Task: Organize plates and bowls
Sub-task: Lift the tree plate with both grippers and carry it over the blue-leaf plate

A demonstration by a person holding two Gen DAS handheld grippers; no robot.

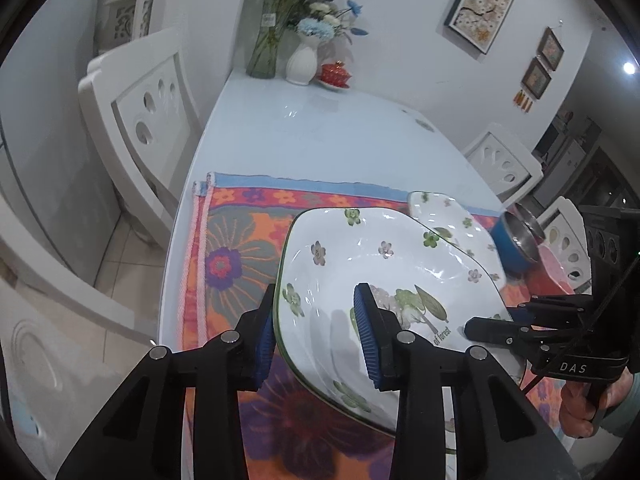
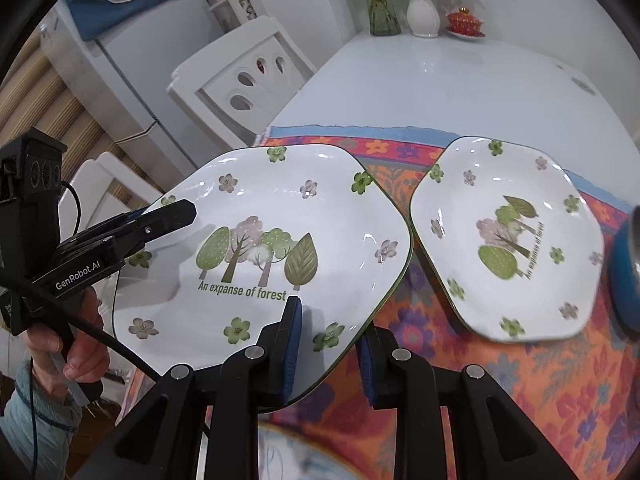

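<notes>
Two grippers, left [image 1: 316, 332] and right [image 2: 330, 354], clamp tilted plate [image 2: 280, 240], far edge up.

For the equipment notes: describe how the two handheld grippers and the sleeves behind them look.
Both grippers are black, angular linkages with silver pivot pins and ribbed blue pads. The left gripper reads "GenRobot.AI" on its side in the right wrist view, where a black cable trails from it past a pale blue fleecy sleeve. The right gripper reads "DAS" in the left wrist view.

Home dining room: white table [image 1: 320, 132], carved chairs [image 1: 136, 108], flower vases [image 1: 303, 60], framed wall pictures [image 1: 486, 0], fridge [image 2: 132, 68].
</notes>
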